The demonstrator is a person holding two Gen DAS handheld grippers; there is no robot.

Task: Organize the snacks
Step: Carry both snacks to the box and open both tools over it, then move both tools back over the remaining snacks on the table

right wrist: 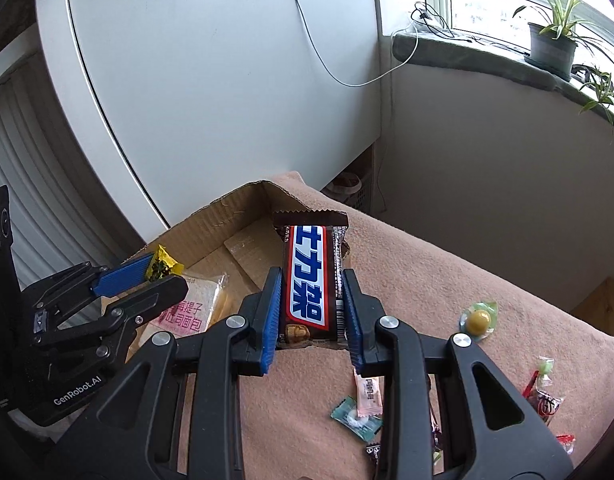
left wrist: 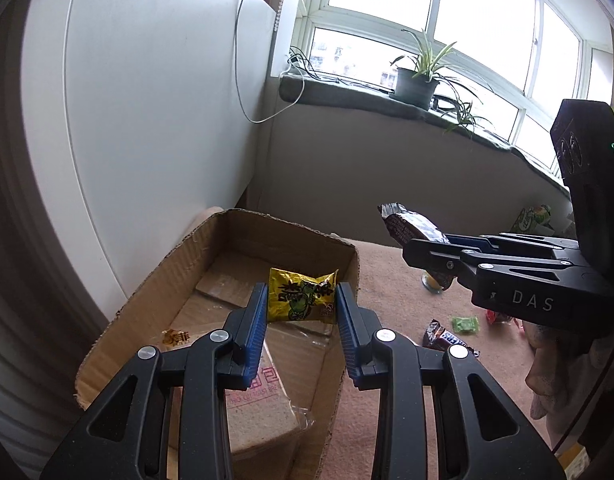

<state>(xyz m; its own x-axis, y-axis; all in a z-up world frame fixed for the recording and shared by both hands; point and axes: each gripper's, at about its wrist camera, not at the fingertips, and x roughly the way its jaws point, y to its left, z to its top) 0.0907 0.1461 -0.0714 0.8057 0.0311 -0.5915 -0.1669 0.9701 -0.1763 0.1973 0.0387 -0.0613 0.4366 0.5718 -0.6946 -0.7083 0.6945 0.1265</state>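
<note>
Over the cardboard box (left wrist: 211, 280): hanging yellow packet (left wrist: 301, 296) clamped in left tongs (left wrist: 301, 304), directly above the box floor. Nearing the rim, chocolate bar (right wrist: 309, 276) gripped in right tongs (right wrist: 311, 312), long axis pointing boxward.

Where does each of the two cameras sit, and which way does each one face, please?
Left wrist: on the left gripper, looking along its fingers, shut on a yellow packet, down into the cardboard box; the right gripper shows at right.
Right wrist: on the right gripper, shut on a chocolate bar, facing the box's near wall and the blanket; the left gripper shows at left.
Shared: box, both snacks, potted plant.
</note>
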